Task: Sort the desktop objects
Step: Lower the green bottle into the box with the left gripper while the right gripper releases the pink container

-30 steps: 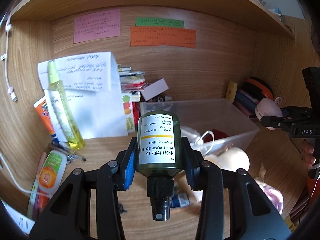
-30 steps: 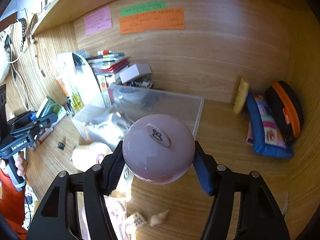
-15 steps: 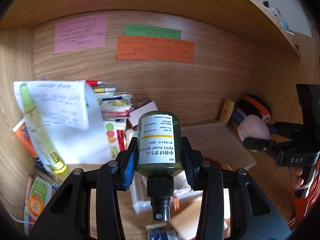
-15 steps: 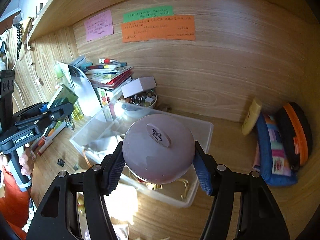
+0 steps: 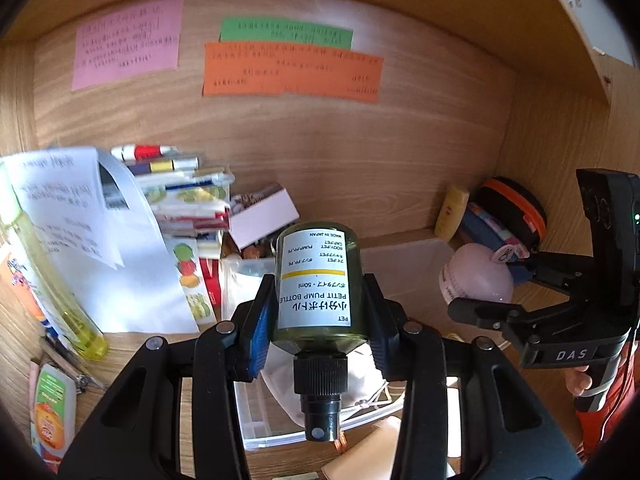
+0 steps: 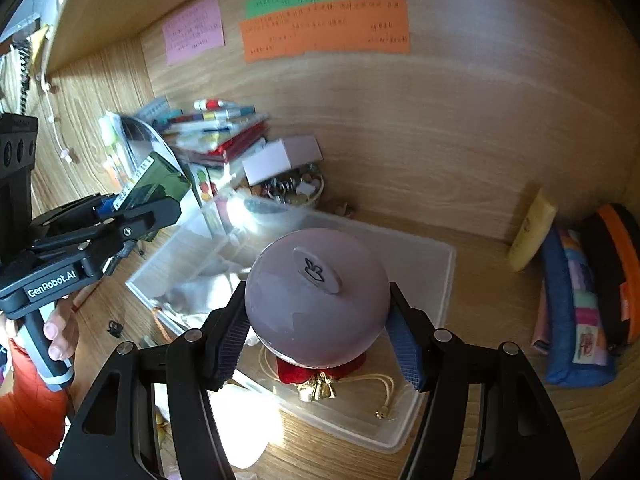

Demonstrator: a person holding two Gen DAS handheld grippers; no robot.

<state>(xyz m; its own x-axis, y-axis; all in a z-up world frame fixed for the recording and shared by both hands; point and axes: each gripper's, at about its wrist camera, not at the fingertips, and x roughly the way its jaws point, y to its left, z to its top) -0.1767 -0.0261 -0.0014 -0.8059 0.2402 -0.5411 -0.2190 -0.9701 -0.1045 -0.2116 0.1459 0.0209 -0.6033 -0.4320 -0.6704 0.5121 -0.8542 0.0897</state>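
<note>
Item 1, left: small olive-green translucent plastic pump bottle with a white printed label and black screw pump head. Judged light, rigid and smooth-walled, so apt to slip or twist if held loosely; the cylindrical body is the best place to grasp, not the narrow pump neck. Location: carried above the near end of the clear plastic storage bin, pump head pointing back toward the camera. The left claw is clenched on the bottle's body, blue pads pressed to both sides of the label, jaws partly closed to the bottle's width.

Item 2, right: pale lilac rounded plastic object with a raised disc bearing a small emblem. Judged a light, hard, glossy dome; the curve gives the pads little purchase, so the widest girth is the sound hold. Location: held over the bin's middle, above a red pouch with a gold bell lying inside. The right claw grasps it at the widest part, jaws about half spread, pads touching both flanks.

Both items sit over the wooden counter.
</note>
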